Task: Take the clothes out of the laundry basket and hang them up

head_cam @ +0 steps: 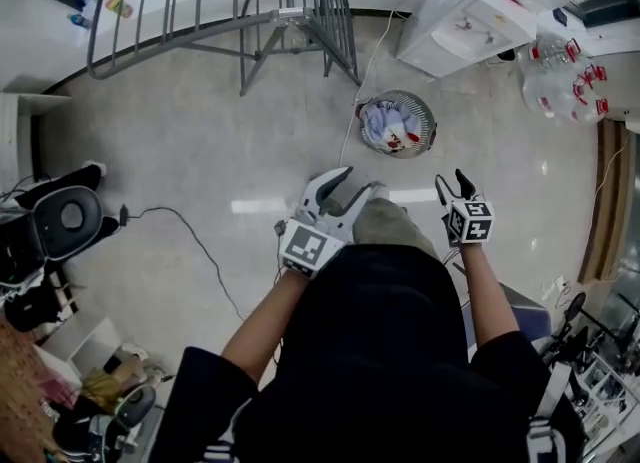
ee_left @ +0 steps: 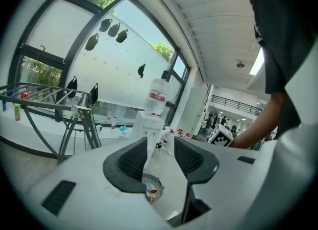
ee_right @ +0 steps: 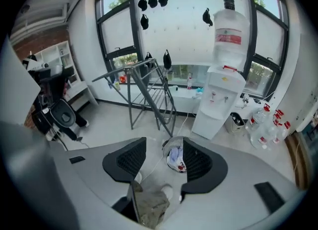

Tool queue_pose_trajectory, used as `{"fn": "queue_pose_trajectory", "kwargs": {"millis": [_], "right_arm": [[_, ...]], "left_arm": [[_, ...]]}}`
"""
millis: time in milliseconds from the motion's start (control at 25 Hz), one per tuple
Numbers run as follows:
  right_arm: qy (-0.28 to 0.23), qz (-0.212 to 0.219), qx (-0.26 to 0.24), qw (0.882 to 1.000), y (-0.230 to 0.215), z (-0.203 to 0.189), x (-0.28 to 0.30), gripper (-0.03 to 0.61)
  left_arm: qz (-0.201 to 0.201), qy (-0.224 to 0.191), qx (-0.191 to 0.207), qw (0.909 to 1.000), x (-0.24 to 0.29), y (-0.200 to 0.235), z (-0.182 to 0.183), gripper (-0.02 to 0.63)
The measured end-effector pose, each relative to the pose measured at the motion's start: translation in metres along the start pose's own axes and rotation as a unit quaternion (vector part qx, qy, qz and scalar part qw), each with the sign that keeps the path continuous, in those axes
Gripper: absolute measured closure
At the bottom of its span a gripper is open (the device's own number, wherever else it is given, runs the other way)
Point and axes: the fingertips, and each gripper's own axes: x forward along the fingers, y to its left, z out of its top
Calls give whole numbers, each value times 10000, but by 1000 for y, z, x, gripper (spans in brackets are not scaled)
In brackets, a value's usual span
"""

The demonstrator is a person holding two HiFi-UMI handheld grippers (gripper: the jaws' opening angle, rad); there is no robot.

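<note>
Left claw [head_cam: 361, 181] and right claw [head_cam: 451, 179] both gape empty, facing the laundry basket [head_cam: 430, 117].

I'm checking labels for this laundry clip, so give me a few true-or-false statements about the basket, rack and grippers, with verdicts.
1. The round wire laundry basket stands on the floor with clothes in it. True.
2. The grey metal drying rack already bears hung clothes. False: its bars are bare.
3. The left gripper is shut on a garment. False: its jaws stand apart with nothing between them.
4. The right gripper is open and empty. True.
</note>
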Motion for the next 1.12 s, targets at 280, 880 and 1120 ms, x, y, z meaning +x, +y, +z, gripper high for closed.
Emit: {"fn": "queue_pose_trajectory", "kwargs": {"millis": [280, 880, 1120], "right_arm": [[657, 186, 3, 9977, -55, -42, 100, 379], [1982, 705, 39, 9776, -139, -191, 334, 379], [2490, 952, -524, 9624, -158, -259, 401, 379]], "left_arm": [[113, 89, -190, 9997, 53, 11, -5, 464], [608, 618, -1158, 9895, 221, 76, -98, 463], [277, 919, -1214, 9879, 278, 78, -150, 463]]}}
